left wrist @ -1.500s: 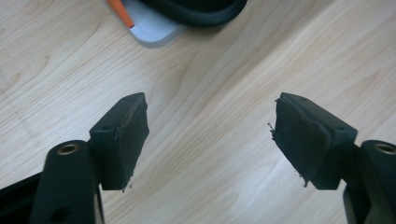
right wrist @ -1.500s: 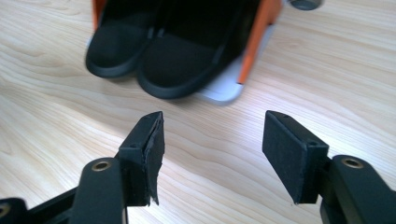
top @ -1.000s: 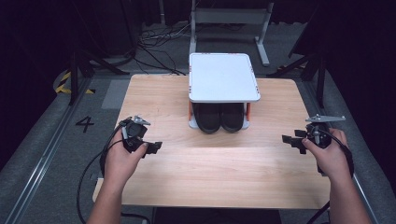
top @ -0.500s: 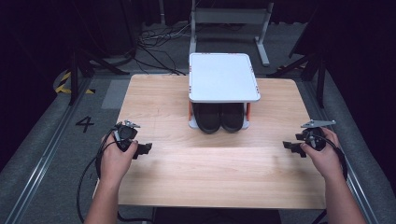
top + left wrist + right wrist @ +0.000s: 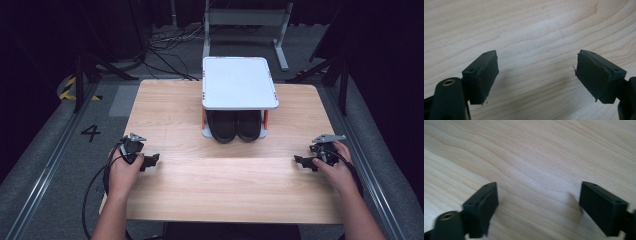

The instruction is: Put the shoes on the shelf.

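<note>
Wooden table (image 5: pixel 225 185) seen from above. A white two-tier rack (image 5: pixel 239 82) stands at the far centre, with a pair of dark shoes (image 5: pixel 235 125) on its lower level beneath the top shelf. The left gripper (image 5: pixel 150 161) rests near the left edge and the right gripper (image 5: pixel 301 162) near the right edge, each hand-held, jaws spread wide over bare wood with nothing between them.

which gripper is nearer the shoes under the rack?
Left, by a modest margin. The left gripper sits near the table's left edge, left of and nearer the person than the shoes. The right gripper sits by the right edge, slightly farther off. Both are open.
</note>
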A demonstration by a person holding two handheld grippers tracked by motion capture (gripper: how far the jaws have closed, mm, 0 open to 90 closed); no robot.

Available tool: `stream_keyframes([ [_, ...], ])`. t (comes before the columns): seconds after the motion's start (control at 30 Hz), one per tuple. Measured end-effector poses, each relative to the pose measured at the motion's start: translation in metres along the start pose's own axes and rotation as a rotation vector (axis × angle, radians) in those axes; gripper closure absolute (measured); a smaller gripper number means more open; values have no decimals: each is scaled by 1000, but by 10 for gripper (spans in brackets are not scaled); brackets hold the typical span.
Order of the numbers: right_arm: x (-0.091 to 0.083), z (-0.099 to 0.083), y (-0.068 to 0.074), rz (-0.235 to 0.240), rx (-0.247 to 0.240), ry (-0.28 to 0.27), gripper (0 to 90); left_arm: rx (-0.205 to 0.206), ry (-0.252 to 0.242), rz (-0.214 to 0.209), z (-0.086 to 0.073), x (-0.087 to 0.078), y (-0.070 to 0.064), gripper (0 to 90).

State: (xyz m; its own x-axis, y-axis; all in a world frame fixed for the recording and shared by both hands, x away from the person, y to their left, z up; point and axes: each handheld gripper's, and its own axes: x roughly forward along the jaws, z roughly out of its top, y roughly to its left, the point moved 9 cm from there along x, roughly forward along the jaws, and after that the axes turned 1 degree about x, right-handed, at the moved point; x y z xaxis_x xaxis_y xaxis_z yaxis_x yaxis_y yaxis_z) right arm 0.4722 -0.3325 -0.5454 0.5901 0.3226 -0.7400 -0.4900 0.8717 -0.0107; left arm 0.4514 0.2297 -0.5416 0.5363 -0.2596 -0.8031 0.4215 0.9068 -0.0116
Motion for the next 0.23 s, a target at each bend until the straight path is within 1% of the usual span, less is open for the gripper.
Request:
stream_keyframes([
  [0.03, 0, 0, 0, 0, 0, 0, 132, 0, 0, 0, 0, 0, 0, 178],
  [0.07, 1, 0, -1, 4, -3, -9, 112, 18, -15, 7, -1, 3, 1, 178],
  [0.1, 2, -1, -3, 9, 4, -17, 99, 32, -54, -7, 0, 6, 1, 143],
  [0.13, 3, -2, -4, 8, 24, -32, 46, 33, -74, -19, 1, 8, 1, 114],
  [0.17, 5, -3, -6, 3, 32, -42, 11, 52, -106, -31, 2, 11, 2, 92],
  [0.2, 6, -4, -7, -8, 40, -50, 0, 50, -103, -34, 2, 11, 1, 78],
  [0.23, 6, -4, -8, -7, 47, -53, 0, 50, -103, -34, 2, 11, 1, 75],
])
